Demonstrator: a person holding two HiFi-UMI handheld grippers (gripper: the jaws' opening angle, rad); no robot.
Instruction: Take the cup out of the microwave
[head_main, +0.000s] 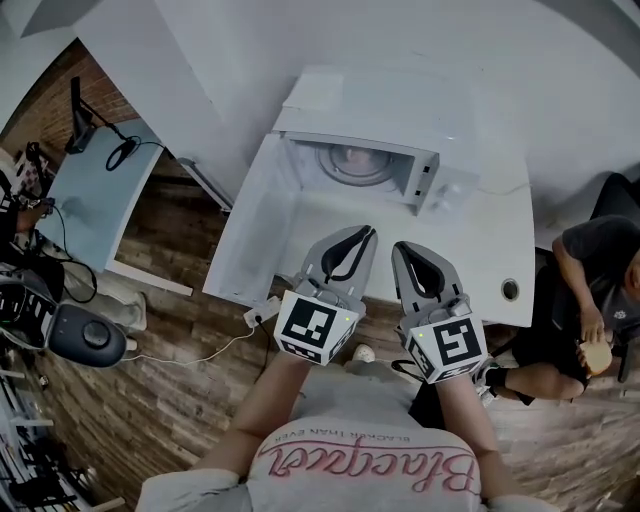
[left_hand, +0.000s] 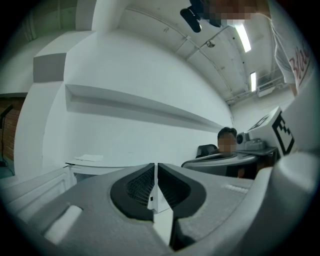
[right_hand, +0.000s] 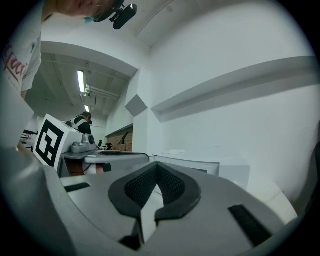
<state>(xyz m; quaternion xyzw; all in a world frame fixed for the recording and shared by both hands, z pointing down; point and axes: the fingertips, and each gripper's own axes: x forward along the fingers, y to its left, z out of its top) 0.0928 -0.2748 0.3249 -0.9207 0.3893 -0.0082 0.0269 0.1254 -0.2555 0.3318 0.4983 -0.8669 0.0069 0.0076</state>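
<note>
Cup (head_main: 352, 161): I read the pale round shape deep in the microwave (head_main: 330, 105) cavity as it, seen from above, so it looks upright. Can't tell a handle or which way it faces. Neither gripper view shows the cup.

Microwave is at the far side of the bench (head_main: 490, 250). Its door (head_main: 255, 215) is swung fully open to the left, so the opening faces near, toward the person.

Left hand-held gripper (head_main: 366, 232) has its jaws together with nothing between them (confirmed in its own view (left_hand: 156, 167)). Right hand-held gripper (head_main: 401, 248) is the same, closed and empty (right_hand: 156, 169). They sit side by side just near of the opening, both pointing far.

Key relation: the cup lies straight far of the left tips, slightly left of them. The right gripper is offset right, lined up more with the control panel (head_main: 425, 180) side. The left one is nearer and better aligned.

My call: the reach hasn't started. Next, the jaws need to open before entering, then go straight in along the near-far line, with the cavity's right wall as the clearance risk.
</note>
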